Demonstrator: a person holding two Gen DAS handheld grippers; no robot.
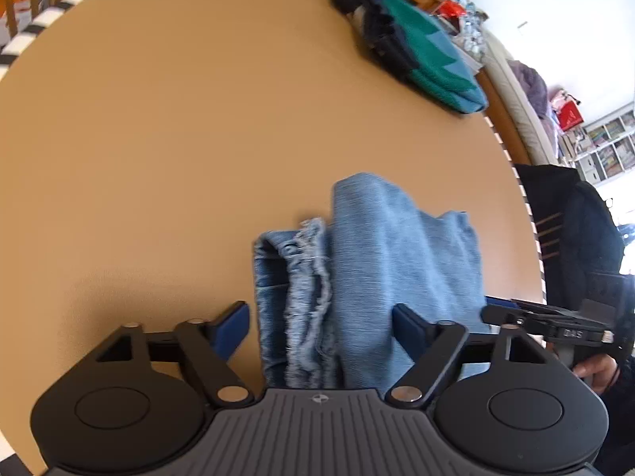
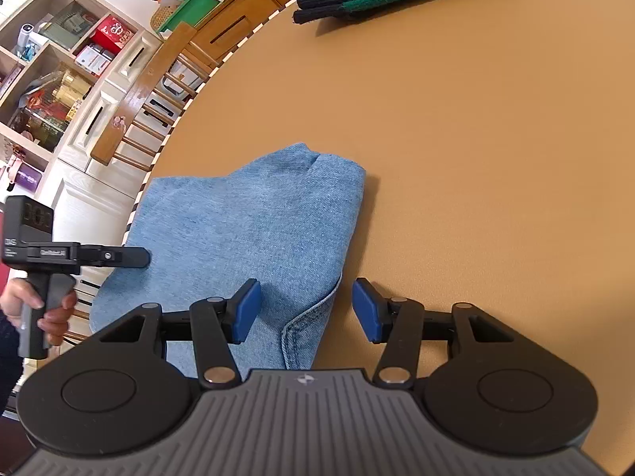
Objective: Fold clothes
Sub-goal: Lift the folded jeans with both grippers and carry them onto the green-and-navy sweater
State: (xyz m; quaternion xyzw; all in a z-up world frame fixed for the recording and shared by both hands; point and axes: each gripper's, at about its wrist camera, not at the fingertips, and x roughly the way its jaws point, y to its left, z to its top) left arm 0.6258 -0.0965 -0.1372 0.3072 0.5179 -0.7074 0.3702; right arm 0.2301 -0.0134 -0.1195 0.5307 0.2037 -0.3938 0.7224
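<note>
Both hand-held grippers, left (image 1: 321, 321) and right (image 2: 306, 309), stand apart, straddling the folded denim's (image 2: 254, 230) edges; bare surface (image 1: 166, 127) lies ahead.

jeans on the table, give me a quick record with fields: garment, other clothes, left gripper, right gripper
garment: blue jeans, folded into a bundle at the edge of the tan table
other clothes: green and navy knit, folded, far side
left gripper: open, astride the frayed hem, pads clear
right gripper: open, over a stitched denim corner, not gripping
</note>
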